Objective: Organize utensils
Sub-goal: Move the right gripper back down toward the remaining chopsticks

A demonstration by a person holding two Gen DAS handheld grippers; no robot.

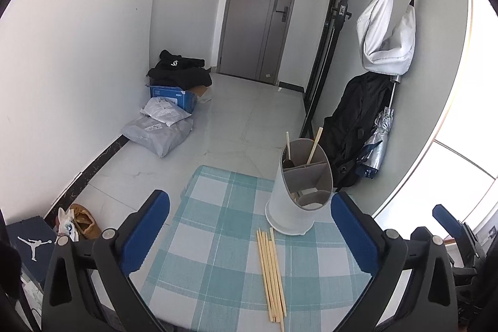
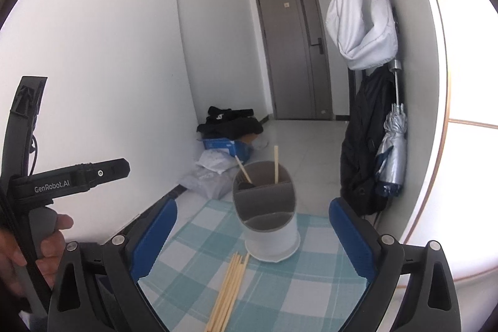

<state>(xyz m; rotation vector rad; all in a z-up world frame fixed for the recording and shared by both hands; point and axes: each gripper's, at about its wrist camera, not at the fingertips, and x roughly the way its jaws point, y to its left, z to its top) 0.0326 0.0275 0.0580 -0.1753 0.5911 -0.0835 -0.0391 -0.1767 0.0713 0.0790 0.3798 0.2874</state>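
Note:
A white utensil holder with grey dividers stands on a teal checked tablecloth; it also shows in the right wrist view. Two wooden-handled utensils stand in its back compartments. Several wooden chopsticks lie on the cloth in front of the holder, also seen in the right wrist view. My left gripper is open and empty above the cloth, the chopsticks between its fingers. My right gripper is open and empty, facing the holder.
Parcels, a blue box and black clothes lie on the floor by the left wall. A black bag, a silver umbrella and a white bag hang at the right. Shoes lie left of the table.

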